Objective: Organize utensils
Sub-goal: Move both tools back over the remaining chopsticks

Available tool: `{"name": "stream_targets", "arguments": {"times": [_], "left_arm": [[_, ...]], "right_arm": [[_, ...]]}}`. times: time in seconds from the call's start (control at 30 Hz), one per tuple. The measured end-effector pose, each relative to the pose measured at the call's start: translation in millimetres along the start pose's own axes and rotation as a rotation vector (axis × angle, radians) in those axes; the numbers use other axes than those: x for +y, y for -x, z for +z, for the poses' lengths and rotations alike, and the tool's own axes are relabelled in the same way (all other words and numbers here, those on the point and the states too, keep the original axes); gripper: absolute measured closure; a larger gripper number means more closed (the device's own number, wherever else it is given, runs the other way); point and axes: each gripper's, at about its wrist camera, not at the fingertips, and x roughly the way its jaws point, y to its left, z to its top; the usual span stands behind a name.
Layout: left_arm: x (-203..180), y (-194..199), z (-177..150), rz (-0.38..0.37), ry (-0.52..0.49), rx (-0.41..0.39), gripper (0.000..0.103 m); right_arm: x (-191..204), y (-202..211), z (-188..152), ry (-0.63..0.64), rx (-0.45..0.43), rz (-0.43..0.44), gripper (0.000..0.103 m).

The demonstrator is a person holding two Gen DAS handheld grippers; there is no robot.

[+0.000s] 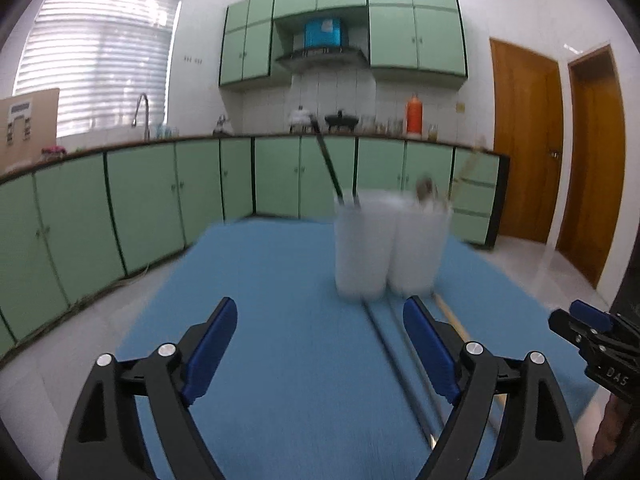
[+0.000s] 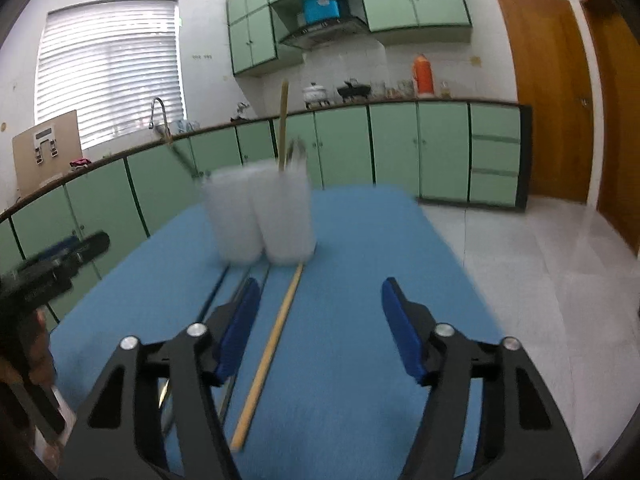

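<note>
The left gripper [image 1: 320,352] hangs over the near part of the blue mat [image 1: 280,280] with its blue pads spread wide and only mat between them. The right gripper [image 2: 318,328] is beside it, jaws also apart and gripping nothing; a wooden chopstick [image 2: 272,344] lies on the mat between its pads, nearer the left pad, touching neither.

That chopstick runs from near the gripper away toward the two holders. To its left lie two thin grey metal sticks [image 1: 394,356], side by side and roughly parallel to it; in the left wrist view they pass just inside the left gripper's right finger. Their near ends are hidden under the gripper bodies.

At the far end of these loose pieces stand two white translucent holders, touching each other. The left holder [image 2: 234,216] has a dark, thin handle [image 1: 326,160] leaning out toward the left. The right holder [image 2: 286,216] has a wooden stick [image 2: 283,120] standing nearly upright and some metal utensil tips [image 2: 296,152], too blurred to name.

Behind the mat, green cabinets [image 2: 400,148] run along the wall under a dark counter, with a faucet [image 2: 158,112] at the left, an orange bottle [image 2: 423,74] toward the right, and wooden doors [image 2: 548,92] at the far right.
</note>
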Motion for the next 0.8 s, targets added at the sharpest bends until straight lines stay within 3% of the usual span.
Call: {"name": "stream_targets", "arguments": {"times": [0.13, 0.23, 0.4, 0.8], "left_arm": [[-20, 12, -47, 0.041, -0.040, 0.017, 0.020], [-25, 22, -62, 0.041, -0.026, 0.001, 0.020], [-25, 31, -76, 0.053, -0.026, -0.012, 0.020], [-24, 36, -78, 0.040, 0.005, -0.003, 0.020]], "right_arm": [[21, 10, -44, 0.013, 0.014, 0.028, 0.059], [37, 9, -55, 0.059, 0.015, 0.020, 0.068], [51, 6, -65, 0.116, 0.003, 0.007, 0.083], [54, 0, -75, 0.126, -0.028, -0.026, 0.091]]}}
